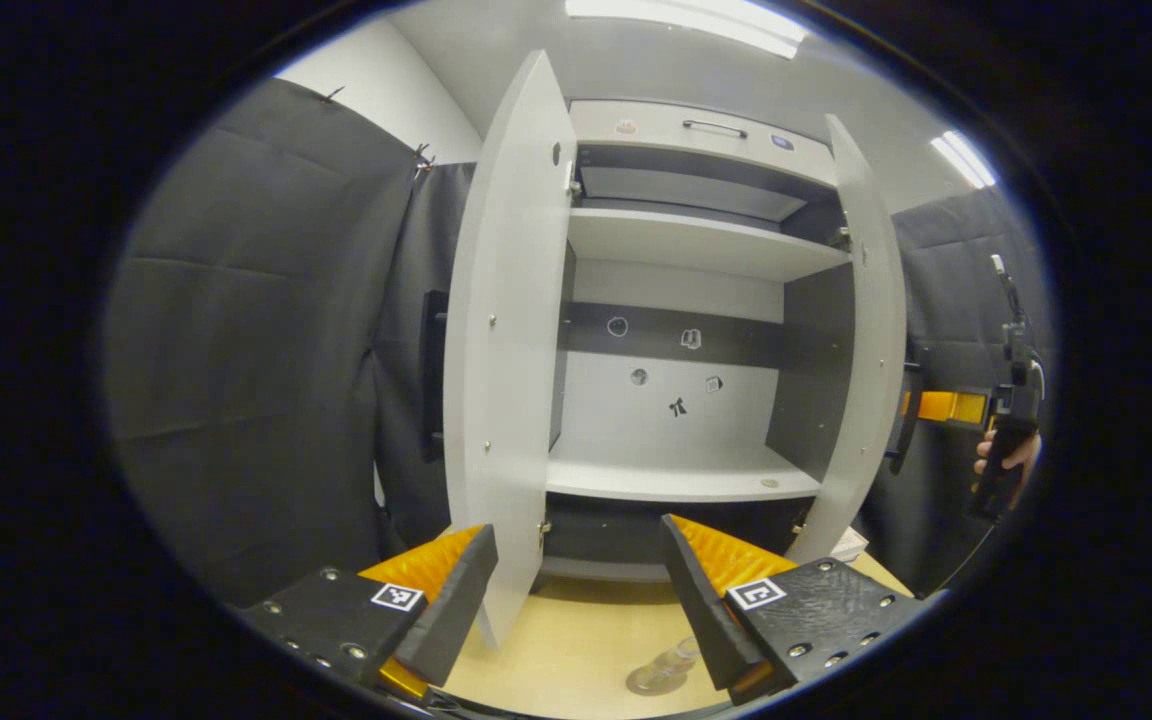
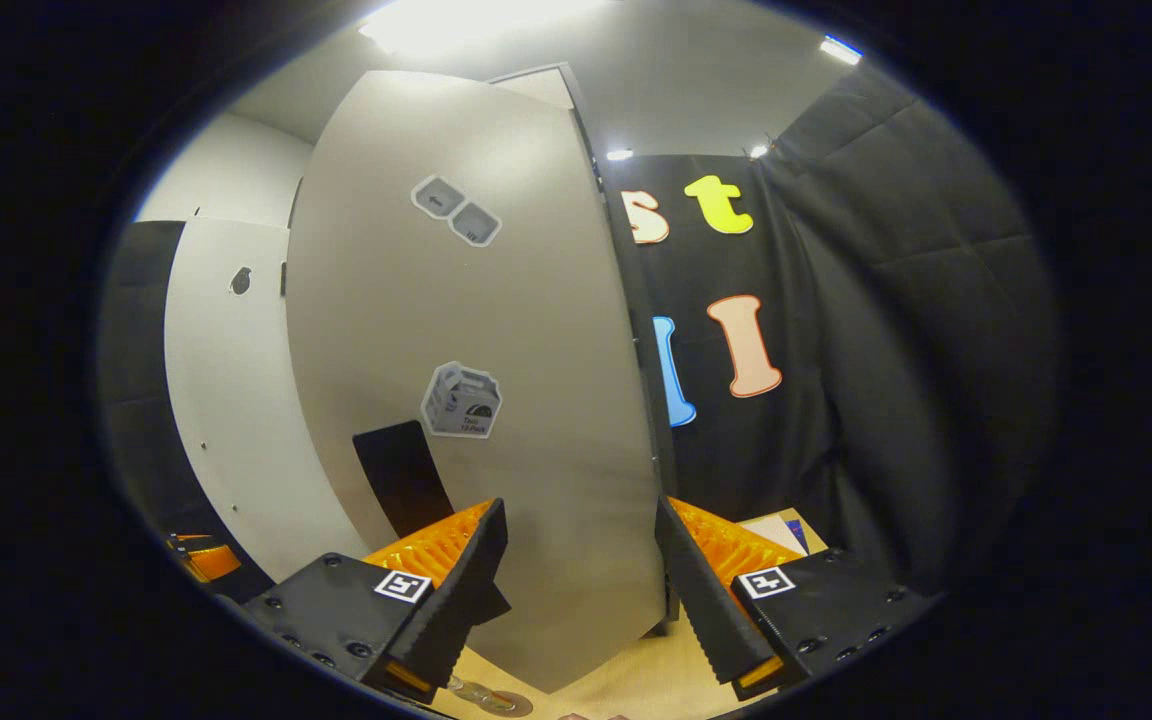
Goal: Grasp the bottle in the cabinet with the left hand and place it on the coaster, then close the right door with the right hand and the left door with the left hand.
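The bottle is standing on the coaster on the tabletop, just below the left claw, whose fingers are spread apart and holding nothing. The cabinet is standing with left door and right door open. The right claw is facing the right door's outer face, fingers apart and empty.
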